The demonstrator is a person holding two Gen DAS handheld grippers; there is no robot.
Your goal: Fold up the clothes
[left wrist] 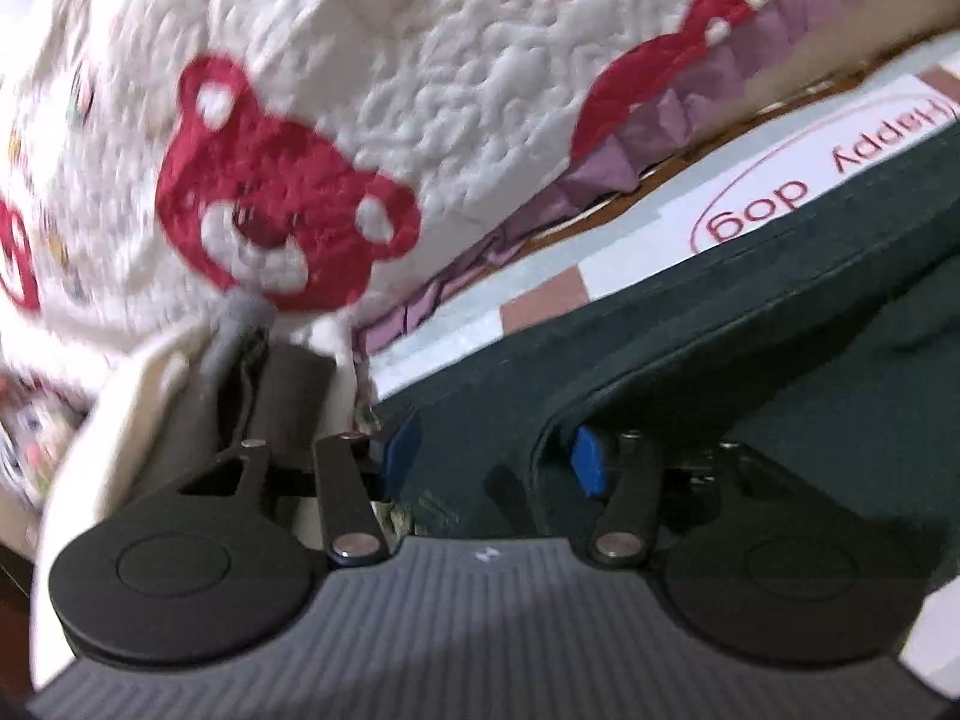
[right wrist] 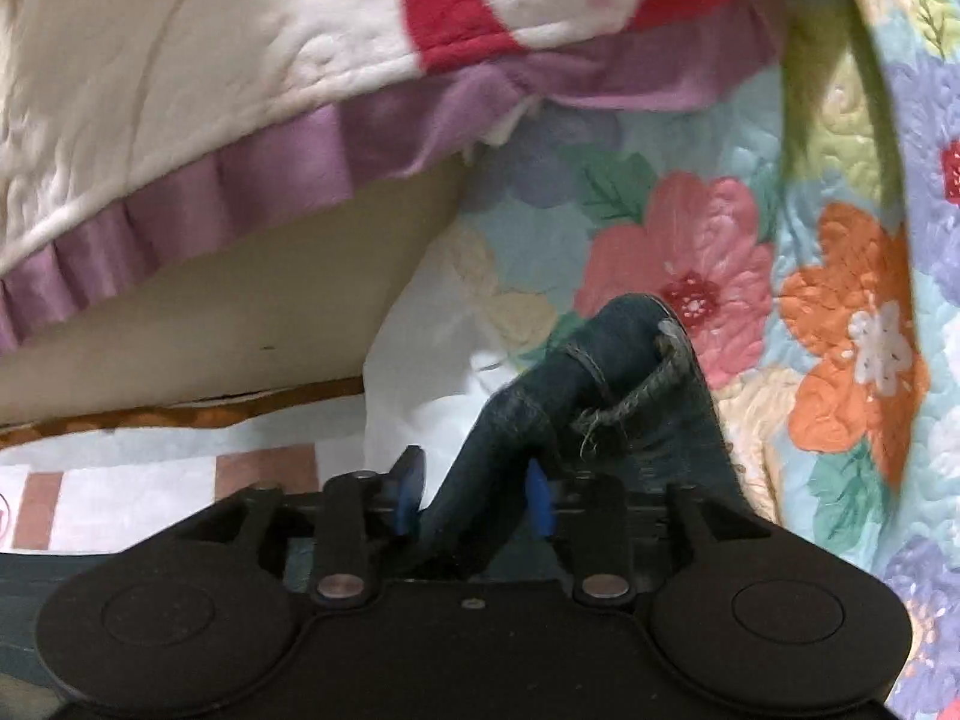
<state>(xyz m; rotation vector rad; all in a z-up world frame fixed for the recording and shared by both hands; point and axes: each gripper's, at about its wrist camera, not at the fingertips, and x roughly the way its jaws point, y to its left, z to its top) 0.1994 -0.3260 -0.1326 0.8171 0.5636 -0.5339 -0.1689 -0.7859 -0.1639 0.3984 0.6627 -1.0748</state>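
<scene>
The dark jeans (right wrist: 636, 396) are coarse matt denim with frayed stitching. Each tool (right wrist: 474, 498) is matt black plastic with blue pads (left wrist: 585, 459). The white quilt (left wrist: 480, 78) is puckered, stitched cloth, as is the floral quilt (right wrist: 840, 300).

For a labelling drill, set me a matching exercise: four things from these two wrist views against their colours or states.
Things:
1. ruffled trim of the white quilted blanket
2. bear motif on the blanket
3. bunched dark denim garment
4. large quilted flower beside the pink one

Descriptions:
A. orange
B. pinched in the right claw
C. purple
D. red

Pairs: 1-C, 2-D, 3-B, 4-A
</scene>
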